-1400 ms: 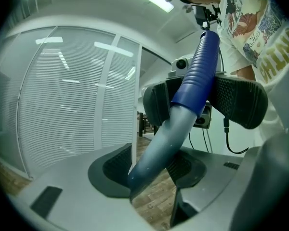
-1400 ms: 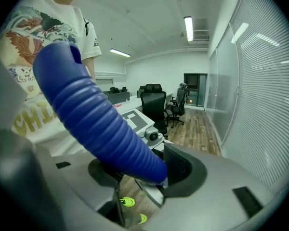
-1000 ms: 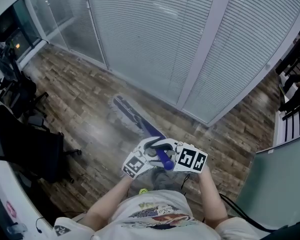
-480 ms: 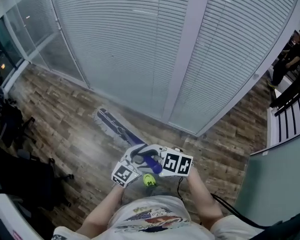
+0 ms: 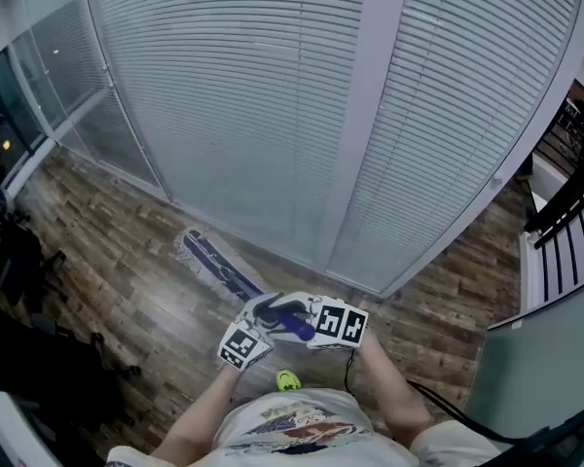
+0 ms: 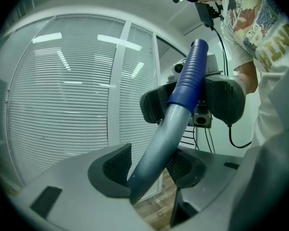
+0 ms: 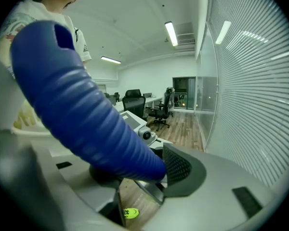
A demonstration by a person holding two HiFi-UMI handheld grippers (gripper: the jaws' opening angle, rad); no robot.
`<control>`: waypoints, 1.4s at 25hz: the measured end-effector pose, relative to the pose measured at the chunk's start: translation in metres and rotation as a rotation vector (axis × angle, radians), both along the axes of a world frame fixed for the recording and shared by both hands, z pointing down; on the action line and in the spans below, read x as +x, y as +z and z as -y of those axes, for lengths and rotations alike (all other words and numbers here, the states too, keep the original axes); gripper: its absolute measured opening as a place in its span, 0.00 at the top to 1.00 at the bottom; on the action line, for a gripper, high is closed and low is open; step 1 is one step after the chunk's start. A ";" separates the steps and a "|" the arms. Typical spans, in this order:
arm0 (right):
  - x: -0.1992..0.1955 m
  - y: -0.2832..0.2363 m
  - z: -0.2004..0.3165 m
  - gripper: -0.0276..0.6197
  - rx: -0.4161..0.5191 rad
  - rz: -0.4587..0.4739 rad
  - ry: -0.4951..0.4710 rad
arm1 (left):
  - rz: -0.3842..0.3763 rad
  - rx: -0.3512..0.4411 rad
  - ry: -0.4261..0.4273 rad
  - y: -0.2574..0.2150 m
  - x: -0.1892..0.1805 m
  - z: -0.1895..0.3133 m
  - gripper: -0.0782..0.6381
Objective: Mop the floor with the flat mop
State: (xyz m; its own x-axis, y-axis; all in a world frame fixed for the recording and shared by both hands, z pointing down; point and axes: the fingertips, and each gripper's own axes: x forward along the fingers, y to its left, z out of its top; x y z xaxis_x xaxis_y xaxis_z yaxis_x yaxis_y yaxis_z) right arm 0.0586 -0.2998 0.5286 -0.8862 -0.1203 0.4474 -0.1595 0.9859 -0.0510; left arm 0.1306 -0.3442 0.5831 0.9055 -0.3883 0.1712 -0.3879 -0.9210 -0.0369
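In the head view the flat mop's blue-and-white head (image 5: 214, 261) lies on the brown wood-plank floor (image 5: 97, 232) beside the blind-covered glass wall (image 5: 273, 95). The left gripper view shows the left hand-held gripper (image 6: 151, 166) clamped on the grey-blue mop pole (image 6: 164, 134). In the right gripper view the right hand-held gripper (image 7: 139, 172), its jaws having just been closing, grips the blue ribbed handle (image 7: 82, 114).

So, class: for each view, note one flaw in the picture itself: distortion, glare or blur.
Head view: the straight blinds bow into curves. Left gripper view: ceiling-light reflections glare across the blinds, and the corners go dark. Right gripper view: the mop handle looms close and soft.
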 end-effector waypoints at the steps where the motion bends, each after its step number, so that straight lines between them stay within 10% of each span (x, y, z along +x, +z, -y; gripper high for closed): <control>1: 0.002 0.002 0.006 0.66 0.001 0.003 0.006 | 0.003 0.000 0.003 0.001 0.002 0.006 0.63; 18: -0.045 0.012 -0.012 0.66 0.033 0.029 -0.037 | 0.055 -0.034 -0.064 0.014 -0.042 -0.006 0.62; 35: -0.135 -0.006 -0.156 0.69 0.120 0.061 0.003 | 0.049 -0.049 -0.131 0.001 -0.125 -0.149 0.66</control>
